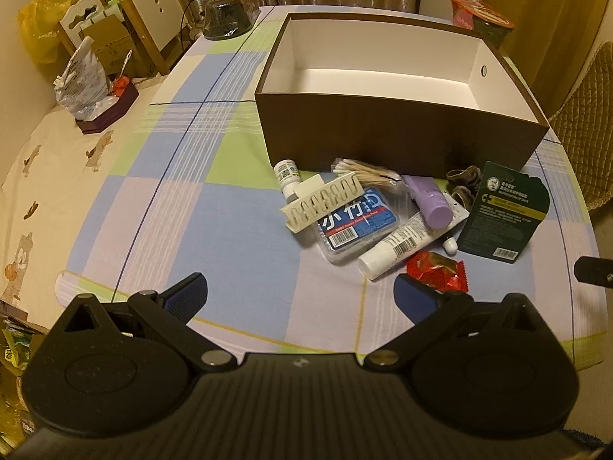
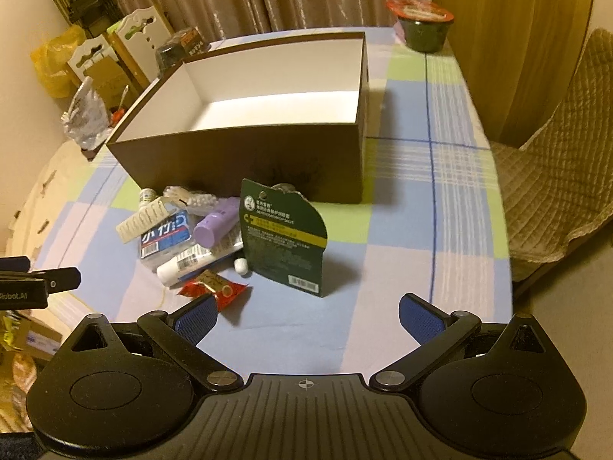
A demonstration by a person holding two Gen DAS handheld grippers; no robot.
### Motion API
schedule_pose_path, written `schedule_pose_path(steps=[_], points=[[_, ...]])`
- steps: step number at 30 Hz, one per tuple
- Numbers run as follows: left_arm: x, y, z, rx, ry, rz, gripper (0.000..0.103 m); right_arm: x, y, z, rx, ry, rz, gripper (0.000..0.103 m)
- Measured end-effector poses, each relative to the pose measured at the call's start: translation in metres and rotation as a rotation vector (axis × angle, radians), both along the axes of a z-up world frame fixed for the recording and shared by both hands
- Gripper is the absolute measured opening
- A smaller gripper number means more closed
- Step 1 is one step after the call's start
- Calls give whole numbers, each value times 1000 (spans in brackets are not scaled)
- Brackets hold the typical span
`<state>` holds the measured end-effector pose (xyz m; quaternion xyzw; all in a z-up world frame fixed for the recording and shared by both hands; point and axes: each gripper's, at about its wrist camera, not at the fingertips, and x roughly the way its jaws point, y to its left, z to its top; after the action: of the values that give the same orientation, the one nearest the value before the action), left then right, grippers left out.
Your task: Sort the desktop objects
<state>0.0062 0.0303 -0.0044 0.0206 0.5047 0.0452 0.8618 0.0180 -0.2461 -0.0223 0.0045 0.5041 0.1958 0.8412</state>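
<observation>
A large dark-brown cardboard box with a white inside (image 1: 398,136) is sitting open and empty on the counter (image 1: 230,237), which is wearing a checked cloth of blue, green and lilac. The things to be sorted are lying in a loose heap just in front of the box's near wall. A white plastic slotted rack (image 1: 323,203) is resting partly on a flat blue-and-clear plastic packet with white lettering (image 1: 350,226), and a small white bottle with a printed label (image 1: 289,178) is lying beside the rack. A clear bag of wooden cotton swabs (image 1: 364,172) is lying against the box. A lilac plastic tube (image 1: 431,201) is leaning across a white tube with a barcode (image 1: 398,247), and a red foil sweet wrapper (image 1: 438,270) is lying nearest the cameras. A dark-green printed card pack (image 2: 285,235) is standing tilted at the right of the heap, with a small white cap (image 2: 241,266) just beside its lower corner. The left hand-held gripper (image 1: 300,299) is hovering above the cloth with its blue-padded fingers spread wide, one pad close to the red wrapper and holding nothing. The right hand-held gripper (image 2: 306,316) is likewise spread and empty, facing the green card. A dark round bowl with a red lid (image 2: 423,25) is sitting at the far corner of the counter.
</observation>
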Motion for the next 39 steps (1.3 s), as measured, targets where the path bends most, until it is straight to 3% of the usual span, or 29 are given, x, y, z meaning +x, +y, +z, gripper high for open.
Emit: schedule_pose_path(steps=[8,17,24,26,37,39], points=[[9,8,-8,-13,-19,-45,101,6,-11,-15,48,13,-10,103],[23,12,-21,-13,-24,-156,79,14,-12,-21,66,3,-5,103],[35,14,-34,-19,19,-221,71,12,11,-37,16,-3,145,103],[39,16,-38,-21,33,-241,71,10,20,-43,2,9,202,83],[57,34,-51,-18,85,-322,69,7,72,-57,-31,-44,516,82],[59,36,-53,-27,94,-331,69,10,83,-61,-52,-50,559,76]])
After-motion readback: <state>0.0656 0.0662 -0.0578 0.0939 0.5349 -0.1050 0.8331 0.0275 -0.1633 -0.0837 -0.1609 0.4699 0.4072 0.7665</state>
